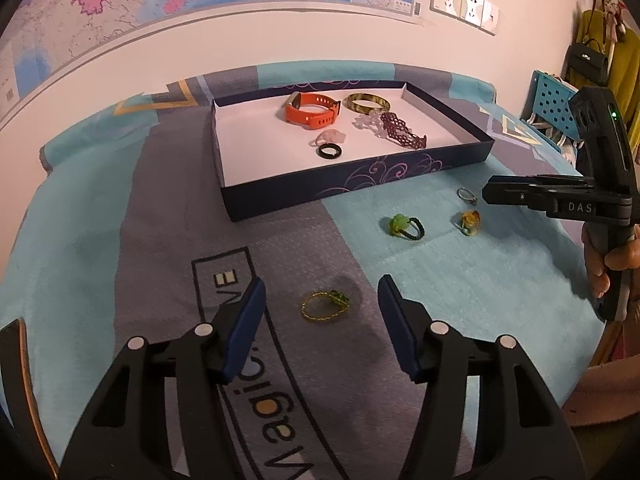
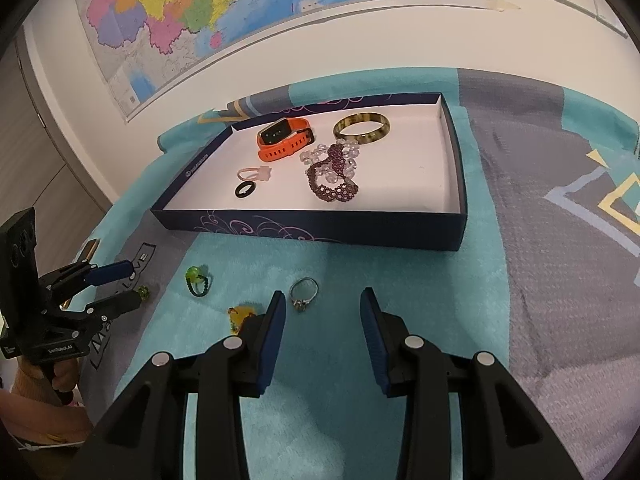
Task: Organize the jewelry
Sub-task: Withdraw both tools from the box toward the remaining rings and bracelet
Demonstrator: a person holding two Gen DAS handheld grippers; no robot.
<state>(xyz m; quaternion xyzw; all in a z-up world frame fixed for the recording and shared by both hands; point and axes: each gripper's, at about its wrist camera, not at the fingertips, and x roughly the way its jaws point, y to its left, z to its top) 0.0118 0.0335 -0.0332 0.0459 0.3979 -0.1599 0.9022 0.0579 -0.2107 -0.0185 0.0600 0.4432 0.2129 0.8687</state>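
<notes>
Left gripper [image 1: 322, 296] jaws apart, empty, straddling gold twisted ring [image 1: 324, 306] on blanket [image 1: 460, 280]. Lower, centre, pinch band. Right gripper [image 2: 323, 302] open, empty, silver ring [image 2: 303, 294] just ahead. Destination: blue box [image 2: 320, 226] beyond.

Four loose rings [image 1: 325, 306] beside tray [image 1: 360, 184]

Blanket-covered table [image 2: 520, 300] carries a box [image 2: 320, 228] and four rings: silver [image 2: 303, 292], green [image 2: 198, 279], yellow [image 1: 469, 221], gold [image 1: 324, 306].
</notes>
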